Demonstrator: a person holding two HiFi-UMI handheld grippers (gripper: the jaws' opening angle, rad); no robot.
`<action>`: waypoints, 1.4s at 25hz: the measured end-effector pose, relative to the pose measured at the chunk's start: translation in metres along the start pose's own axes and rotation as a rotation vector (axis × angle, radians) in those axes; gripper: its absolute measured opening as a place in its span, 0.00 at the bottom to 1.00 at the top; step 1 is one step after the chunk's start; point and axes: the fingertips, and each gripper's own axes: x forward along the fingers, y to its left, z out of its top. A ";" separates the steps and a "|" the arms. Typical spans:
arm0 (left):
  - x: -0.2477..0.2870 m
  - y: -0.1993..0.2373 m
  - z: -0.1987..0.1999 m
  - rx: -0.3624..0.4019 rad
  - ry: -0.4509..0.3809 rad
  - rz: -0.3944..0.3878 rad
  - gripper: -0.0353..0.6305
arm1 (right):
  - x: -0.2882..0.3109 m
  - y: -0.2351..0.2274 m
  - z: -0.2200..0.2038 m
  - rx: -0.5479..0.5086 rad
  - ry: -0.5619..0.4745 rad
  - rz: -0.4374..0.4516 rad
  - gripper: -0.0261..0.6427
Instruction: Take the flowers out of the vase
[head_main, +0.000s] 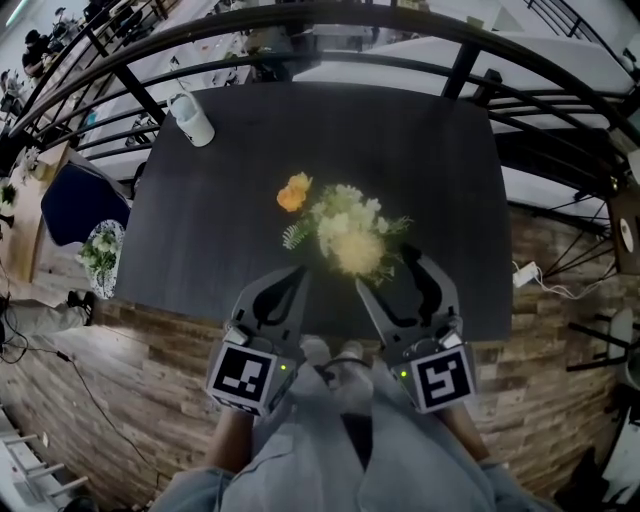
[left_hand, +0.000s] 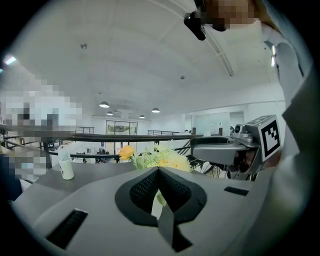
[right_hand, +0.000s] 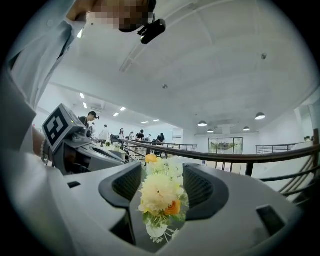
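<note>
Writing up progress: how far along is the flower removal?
Probably done: the flowers sit bunched on the dark table, no vase visible around them. In hand: right gripper open around them, gripping nothing; left gripper shut. Left: whether stems remain in a vase can't be told.

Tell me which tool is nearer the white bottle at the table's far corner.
Left. The left tool is over the near edge of the table, on the same side of the flowers as the white bottle. The right tool is around the flowers, farther off.
</note>
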 end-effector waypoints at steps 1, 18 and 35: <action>0.001 0.004 -0.001 0.003 -0.001 -0.001 0.05 | 0.004 0.001 -0.001 -0.011 0.014 0.002 0.43; 0.018 0.045 -0.033 0.023 0.047 -0.027 0.05 | 0.056 0.002 -0.019 -0.066 0.161 -0.007 0.61; 0.054 0.034 -0.085 0.044 0.128 -0.183 0.05 | 0.071 -0.004 -0.060 -0.001 0.274 -0.031 0.61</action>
